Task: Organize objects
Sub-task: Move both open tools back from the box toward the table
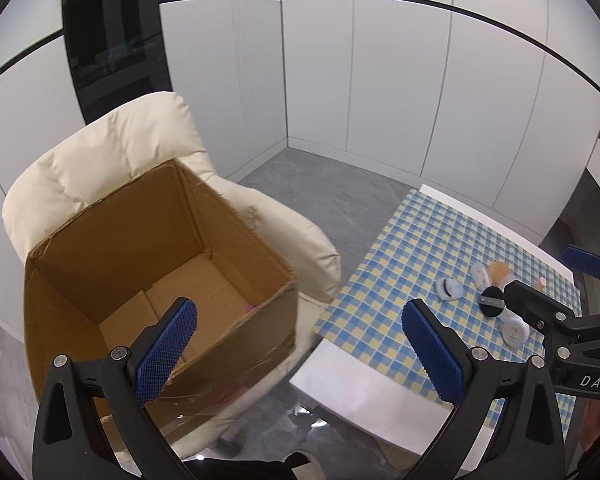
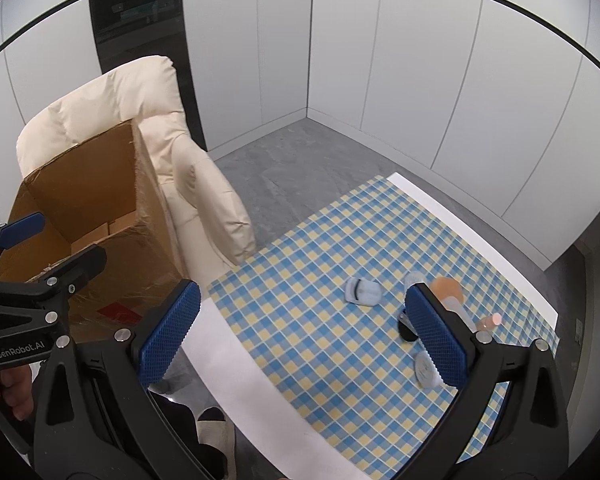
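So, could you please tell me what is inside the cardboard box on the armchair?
The cardboard box shows mostly bare bottom flaps, plus a small pink item peeking over the near wall. That wall and the left gripper hide the rest of the floor.

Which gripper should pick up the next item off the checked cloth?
Probably the right gripper: open, empty, and over the cloth near the small items like the white round compact. The left gripper, also open, is by the cardboard box.

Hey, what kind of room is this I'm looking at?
Probably a staged indoor room, home-like but bare: a cream armchair holding an open cardboard box, a table with a blue and yellow checked cloth, plain white wall panels.
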A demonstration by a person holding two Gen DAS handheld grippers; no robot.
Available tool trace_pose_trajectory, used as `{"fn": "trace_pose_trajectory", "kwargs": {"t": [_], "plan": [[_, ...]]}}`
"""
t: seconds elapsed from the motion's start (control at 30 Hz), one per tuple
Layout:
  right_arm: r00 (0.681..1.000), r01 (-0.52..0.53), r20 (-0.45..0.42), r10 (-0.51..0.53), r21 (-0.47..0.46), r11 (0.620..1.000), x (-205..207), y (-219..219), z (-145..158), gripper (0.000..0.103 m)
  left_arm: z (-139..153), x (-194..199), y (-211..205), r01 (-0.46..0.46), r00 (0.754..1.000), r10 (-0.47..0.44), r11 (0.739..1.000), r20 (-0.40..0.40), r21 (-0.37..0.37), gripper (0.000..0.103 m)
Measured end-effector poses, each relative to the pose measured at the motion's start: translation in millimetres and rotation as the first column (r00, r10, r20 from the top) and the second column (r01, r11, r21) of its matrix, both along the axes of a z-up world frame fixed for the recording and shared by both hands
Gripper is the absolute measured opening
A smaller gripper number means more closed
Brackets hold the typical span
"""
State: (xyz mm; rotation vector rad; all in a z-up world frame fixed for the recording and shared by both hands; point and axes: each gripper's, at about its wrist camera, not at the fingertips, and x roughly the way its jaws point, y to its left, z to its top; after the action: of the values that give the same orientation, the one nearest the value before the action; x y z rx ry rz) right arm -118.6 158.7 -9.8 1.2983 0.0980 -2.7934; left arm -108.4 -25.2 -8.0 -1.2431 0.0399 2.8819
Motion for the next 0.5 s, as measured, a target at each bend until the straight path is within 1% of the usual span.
{"fn": "trace_pose_trajectory", "kwargs": {"t": [0.5], "plan": [[0.997,0.071,0.001,-0.071,0.004,0.997,13,40,0,0.103,-3,-7,40,0.070,0.997,-0.070,0.998,0.007,-0.002,0.102]]}}
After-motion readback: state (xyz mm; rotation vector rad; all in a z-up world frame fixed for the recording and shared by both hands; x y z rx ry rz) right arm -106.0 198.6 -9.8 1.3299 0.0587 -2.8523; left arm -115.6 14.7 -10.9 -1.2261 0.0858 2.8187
